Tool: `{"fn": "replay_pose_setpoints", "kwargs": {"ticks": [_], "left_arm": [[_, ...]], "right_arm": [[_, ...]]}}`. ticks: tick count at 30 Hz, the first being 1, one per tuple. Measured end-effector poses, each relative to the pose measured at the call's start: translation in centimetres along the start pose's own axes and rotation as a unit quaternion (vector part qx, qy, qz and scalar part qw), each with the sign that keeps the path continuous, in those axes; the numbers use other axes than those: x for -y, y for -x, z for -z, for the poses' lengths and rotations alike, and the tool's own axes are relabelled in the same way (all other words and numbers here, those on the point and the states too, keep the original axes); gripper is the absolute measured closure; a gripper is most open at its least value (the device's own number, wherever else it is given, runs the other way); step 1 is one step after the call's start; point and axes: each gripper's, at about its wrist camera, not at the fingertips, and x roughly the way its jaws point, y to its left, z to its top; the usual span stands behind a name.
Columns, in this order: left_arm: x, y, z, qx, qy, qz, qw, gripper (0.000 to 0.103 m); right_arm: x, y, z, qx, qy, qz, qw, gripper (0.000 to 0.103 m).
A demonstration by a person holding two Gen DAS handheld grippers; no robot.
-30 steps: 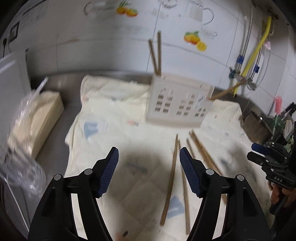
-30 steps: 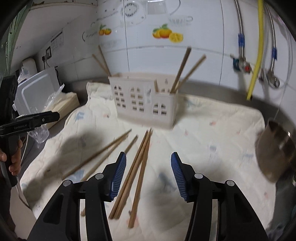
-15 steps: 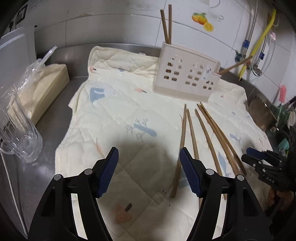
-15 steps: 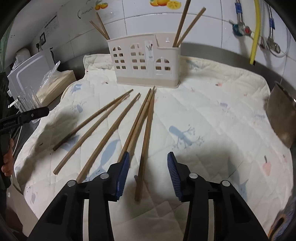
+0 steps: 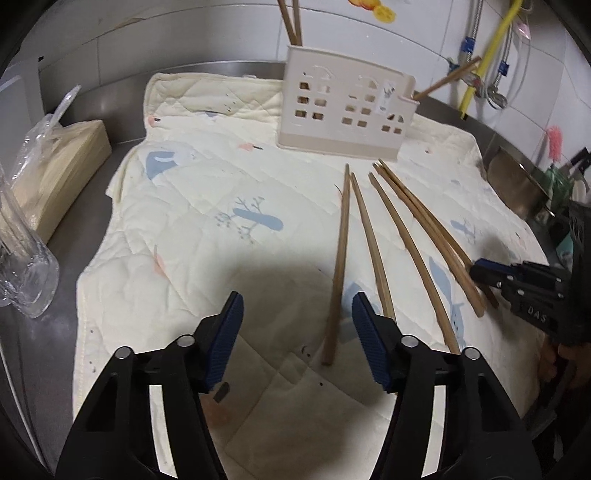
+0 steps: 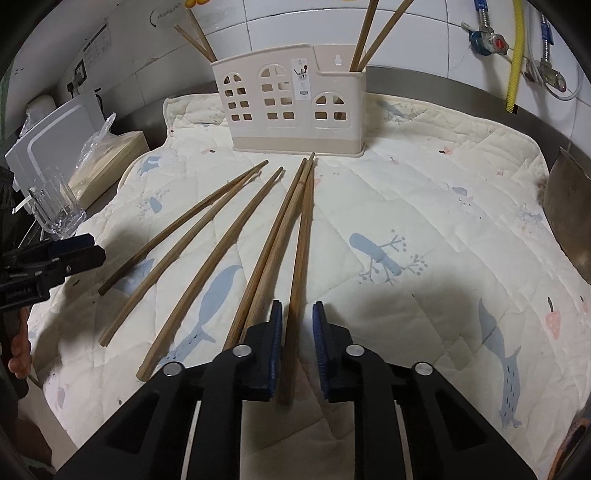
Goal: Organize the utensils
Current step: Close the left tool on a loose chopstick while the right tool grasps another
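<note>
Left wrist view: chopsticks (image 5: 380, 240) lie lengthwise toward utensil holder (image 5: 343, 110) on quilted cloth (image 5: 184, 221); left tool (image 5: 297, 334) spread, closing, leftmost stick's near end between its pads, untouched.
Only here: pot (image 5: 517, 184) at right.
Right wrist view: right tool (image 6: 297, 347) closing around rightmost chopstick (image 6: 301, 240); contact unclear.
Only here: glass (image 6: 55, 206) beside tissue box (image 6: 107, 158).

Matt brown wood in the chopsticks (image 6: 266, 221), grain faintly visible. Soft quilted cloth (image 6: 424, 206), cream, stitched, printed pale blue. Smooth beige plastic holder (image 6: 291, 107) at upper centre. Brushed dull steel counter (image 5: 44, 343) at left. Clear ribbed glass (image 5: 26, 280). Glossy white wall tiles (image 6: 417, 33) above.
</note>
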Motion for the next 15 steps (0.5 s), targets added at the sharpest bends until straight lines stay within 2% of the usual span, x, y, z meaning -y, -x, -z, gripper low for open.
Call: {"fn": "replay_pose_setpoints", "kwargs": {"ticks": [7, 11, 15], "left_arm": [[1.4, -1.1, 0.3, -0.013, -0.026, 0.015, 0.9995, 0.072], [2.0, -1.7, 0.0, -0.015, -0.038, 0.02, 0.999, 0.08], [2.2, -2.3, -0.3, -0.019, -0.042, 0.022, 0.9987, 0.083]], "right_arm": [[0.1, -0.1, 0.1, 0.0, 0.0, 0.004, 1.0, 0.096], [0.3, 0.0, 0.1, 0.002, -0.002, 0.008, 1.0, 0.096], [0.5, 0.1, 0.2, 0.004, -0.004, 0.01, 1.0, 0.096]]}}
